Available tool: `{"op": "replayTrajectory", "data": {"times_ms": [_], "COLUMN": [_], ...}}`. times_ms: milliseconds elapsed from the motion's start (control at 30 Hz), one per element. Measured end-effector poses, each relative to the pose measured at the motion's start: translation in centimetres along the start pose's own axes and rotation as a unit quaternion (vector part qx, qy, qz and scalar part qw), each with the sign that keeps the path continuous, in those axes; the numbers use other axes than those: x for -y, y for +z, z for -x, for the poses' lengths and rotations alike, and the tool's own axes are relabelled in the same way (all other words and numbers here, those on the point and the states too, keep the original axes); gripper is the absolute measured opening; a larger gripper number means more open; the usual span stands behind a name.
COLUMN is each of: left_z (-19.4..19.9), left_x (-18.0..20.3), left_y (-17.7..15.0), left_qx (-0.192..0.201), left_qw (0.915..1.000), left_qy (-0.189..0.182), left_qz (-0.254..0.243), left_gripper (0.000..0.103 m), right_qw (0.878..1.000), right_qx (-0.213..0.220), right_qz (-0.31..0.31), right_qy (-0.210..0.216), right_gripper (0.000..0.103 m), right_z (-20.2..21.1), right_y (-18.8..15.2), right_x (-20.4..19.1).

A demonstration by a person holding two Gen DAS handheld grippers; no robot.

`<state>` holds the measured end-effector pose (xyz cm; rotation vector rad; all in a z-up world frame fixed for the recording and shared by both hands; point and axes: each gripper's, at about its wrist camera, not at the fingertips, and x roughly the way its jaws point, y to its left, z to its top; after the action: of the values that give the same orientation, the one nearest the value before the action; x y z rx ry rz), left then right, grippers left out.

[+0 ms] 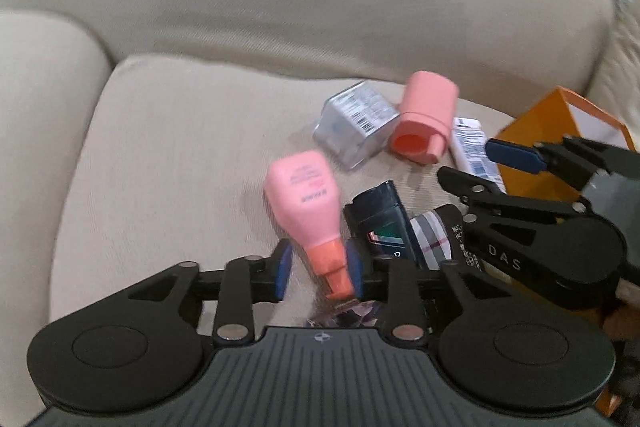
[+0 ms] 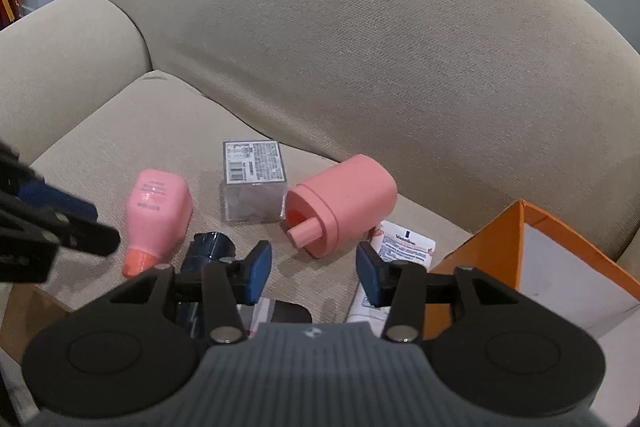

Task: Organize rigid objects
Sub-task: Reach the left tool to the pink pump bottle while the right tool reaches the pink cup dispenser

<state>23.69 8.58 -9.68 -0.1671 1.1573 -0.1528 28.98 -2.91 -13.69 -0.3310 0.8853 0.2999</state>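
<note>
Several small items lie scattered on the beige sofa seat (image 2: pixel 120 131), and none of them looks sorted yet — the orange box (image 2: pixel 520 251) at the right edge of the seat shows only a bare white inside where it can be seen. The pink bottle (image 1: pixel 304 195) lies on its side, its orange cap (image 1: pixel 336 267) pointing back between the blue pads of the left gripper (image 1: pixel 318 267); the pads stand a little apart on either side of the cap and do not appear to press it, so the bottle seems free, not held. The right gripper (image 2: pixel 314 269) is spread with nothing between its fingers, hovering over the seat just short of the pink cylinder (image 2: pixel 344 199), which lies tipped with its stub toward the camera. Close by are a clear box (image 2: pixel 254 183) with a barcode label, a white Vaseline tube (image 2: pixel 404 241) beside the orange box, and a dark bottle (image 1: pixel 380 215) touching the pink one. My reading: this is the pick stage of sorting, with the left side placed at the bottle's neck. The next move calls for closing squarely on the cap or neck — a narrow, tapering spot that could slip — then lifting clear of the dark bottle alongside. The right side would need to advance and straddle the cylinder's body, not its stub.
</note>
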Motion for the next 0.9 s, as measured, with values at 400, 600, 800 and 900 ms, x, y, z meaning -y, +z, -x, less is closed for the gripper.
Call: {"op": "replayTrajectory", "data": {"times_ms": [400,600,800,900], "left_z": [-2.7,-3.0,-1.7,-0.8], "left_x": [0.4,0.4,0.3,0.4], "left_y": [-0.3,-0.5,-0.3,-0.1], "left_qx": [-0.057,-0.063,-0.048,-0.035], "left_qw": [0.9954,0.9948,0.9966,0.9971], "left_qy": [0.027,0.019,0.036,0.053], "left_qz": [0.072,0.077,0.056,0.041], "left_gripper": [0.041,0.028,0.027,0.028], "right_qw": [1.0,0.998,0.995,0.995], "right_qx": [-0.007,-0.011,-0.009,0.004], "right_qz": [-0.015,-0.062,-0.084,-0.089], "right_qy": [-0.001,-0.027,-0.042,-0.044], "right_gripper": [0.047,0.042,0.013,0.011], "right_z": [-1.1,-2.0,-1.6,-0.6], "right_y": [0.2,0.7,0.6,0.3], "right_x": [-0.1,-0.5,-0.2,0.6]}}
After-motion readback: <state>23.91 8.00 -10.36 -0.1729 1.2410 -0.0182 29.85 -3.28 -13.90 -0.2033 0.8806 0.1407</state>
